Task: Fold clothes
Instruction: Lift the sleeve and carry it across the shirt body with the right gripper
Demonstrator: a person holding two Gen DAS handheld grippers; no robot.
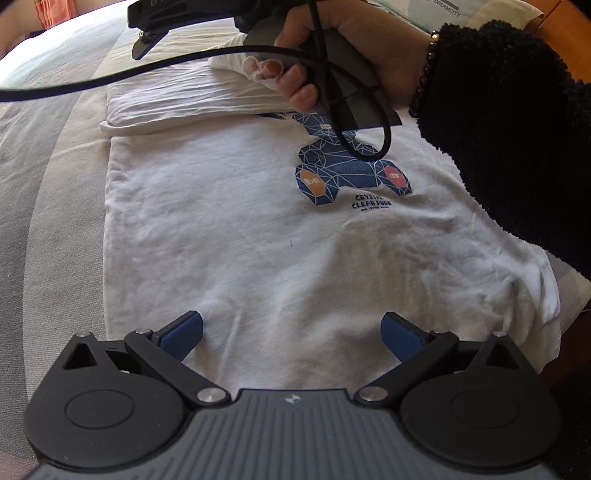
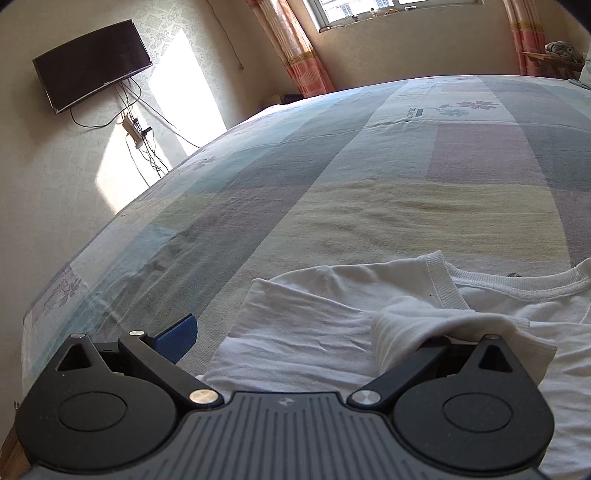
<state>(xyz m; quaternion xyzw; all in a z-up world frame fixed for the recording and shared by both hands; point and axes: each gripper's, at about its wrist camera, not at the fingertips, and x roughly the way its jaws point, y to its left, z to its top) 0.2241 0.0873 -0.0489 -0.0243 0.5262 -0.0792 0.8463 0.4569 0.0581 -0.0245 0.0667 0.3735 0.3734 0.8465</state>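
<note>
Spread over a big bed with a striped, patchy cover (image 1: 48, 206).

Left wrist view: white cotton T-shirt with a blue bear print (image 1: 258, 251) lying flat in the middle. Left gripper (image 1: 291, 332) low at 6 o'clock, blue fingers wide apart, holding nothing. Hand in a fuzzy black sleeve (image 1: 354, 48) at 12 o'clock, gripping the other tool.

Right wrist view: right gripper (image 2: 299, 338) at 6 o'clock, fingers apart, one tucked under a folded white sleeve (image 2: 424, 325). Black flat TV (image 2: 92, 64) on the wall at 10 o'clock.

Daylight from window (image 2: 399, 11), bright glare patch on wall (image 2: 177, 92); fisheye bending at edges, corners dark
</note>
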